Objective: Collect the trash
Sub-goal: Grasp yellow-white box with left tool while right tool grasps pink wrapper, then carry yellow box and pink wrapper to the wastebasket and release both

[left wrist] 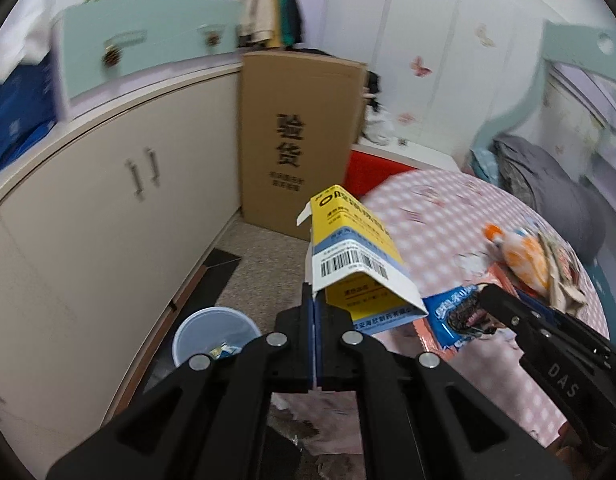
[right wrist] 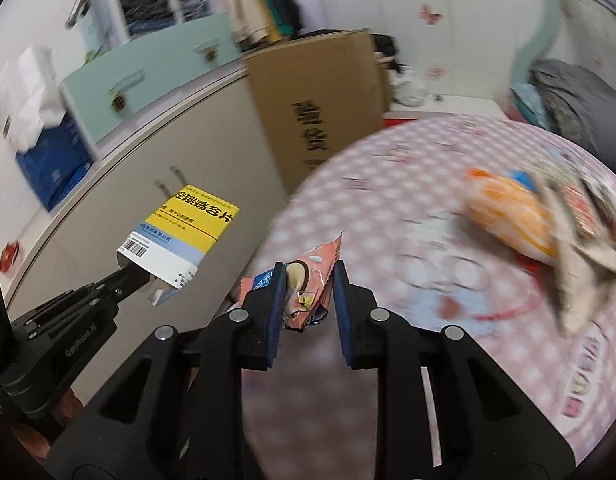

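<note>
A yellow medicine box (left wrist: 354, 256) is being pinched by its flap in the fully closed left tool (left wrist: 315, 340), up ahead of it. A crumpled pink snack wrapper (right wrist: 308, 292) is being squeezed between the right tool (right wrist: 308, 300) pads, barely parted.

Bed (left wrist: 448, 216): pink-and-white checked cover, its surface blurred in both views.
On the bed: an orange-and-white packet (left wrist: 522, 256) beside a crumpled heap of paper scraps (left wrist: 564, 280) near the right edge; a grey bundle of bedding (left wrist: 548, 184) at the far end.
Floor (left wrist: 259, 264): speckled grey, with a dark mat (left wrist: 217, 268) along the cabinet.
On the floor: a blue bin (left wrist: 213, 334) with small scraps inside; a tall cardboard box (left wrist: 295, 140) standing upright.
</note>
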`<act>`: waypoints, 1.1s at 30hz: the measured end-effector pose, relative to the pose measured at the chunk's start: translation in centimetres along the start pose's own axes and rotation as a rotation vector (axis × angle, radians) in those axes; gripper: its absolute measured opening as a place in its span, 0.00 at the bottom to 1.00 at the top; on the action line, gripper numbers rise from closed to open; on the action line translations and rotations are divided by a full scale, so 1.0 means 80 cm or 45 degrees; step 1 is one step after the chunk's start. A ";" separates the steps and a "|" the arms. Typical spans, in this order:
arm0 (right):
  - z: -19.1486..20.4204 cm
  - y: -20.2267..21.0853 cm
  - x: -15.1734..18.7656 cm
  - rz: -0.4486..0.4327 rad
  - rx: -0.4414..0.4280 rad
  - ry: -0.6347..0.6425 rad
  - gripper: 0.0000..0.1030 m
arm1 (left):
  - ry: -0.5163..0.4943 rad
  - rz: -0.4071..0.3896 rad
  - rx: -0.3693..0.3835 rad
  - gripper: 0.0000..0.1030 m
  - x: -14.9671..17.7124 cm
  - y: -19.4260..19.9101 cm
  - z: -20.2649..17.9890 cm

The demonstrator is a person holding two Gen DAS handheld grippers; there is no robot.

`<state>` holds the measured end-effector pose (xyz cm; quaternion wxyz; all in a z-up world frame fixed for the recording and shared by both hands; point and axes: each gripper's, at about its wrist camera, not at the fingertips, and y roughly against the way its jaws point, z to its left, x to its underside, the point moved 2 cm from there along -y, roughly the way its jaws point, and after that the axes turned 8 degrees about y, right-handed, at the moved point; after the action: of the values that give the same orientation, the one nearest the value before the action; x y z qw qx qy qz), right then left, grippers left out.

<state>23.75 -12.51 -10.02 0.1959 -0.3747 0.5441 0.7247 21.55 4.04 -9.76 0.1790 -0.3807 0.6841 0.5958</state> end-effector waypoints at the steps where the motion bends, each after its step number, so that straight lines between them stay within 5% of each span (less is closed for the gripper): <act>1: 0.017 -0.011 -0.007 0.008 -0.020 0.027 0.23 | 0.024 -0.001 -0.010 0.01 -0.005 -0.001 0.014; 12: 0.157 -0.139 -0.043 0.113 -0.197 0.238 0.25 | 0.265 -0.015 -0.225 0.01 -0.045 -0.026 0.175; 13: 0.167 -0.155 -0.045 0.122 -0.211 0.236 0.29 | 0.280 -0.011 -0.244 0.01 -0.045 -0.029 0.185; 14: 0.176 -0.170 -0.046 0.137 -0.220 0.235 0.48 | 0.295 -0.002 -0.269 0.01 -0.047 -0.035 0.197; 16: 0.188 -0.186 -0.045 0.148 -0.231 0.241 0.58 | 0.317 0.010 -0.296 0.01 -0.047 -0.042 0.214; 33: 0.193 -0.187 -0.034 0.147 -0.225 0.203 0.59 | 0.310 0.082 -0.351 0.01 -0.042 -0.082 0.231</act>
<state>30.76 7.23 -15.60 0.0763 -0.4149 0.5127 0.7477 24.71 22.68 -16.05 0.0219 -0.4487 0.6245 0.6389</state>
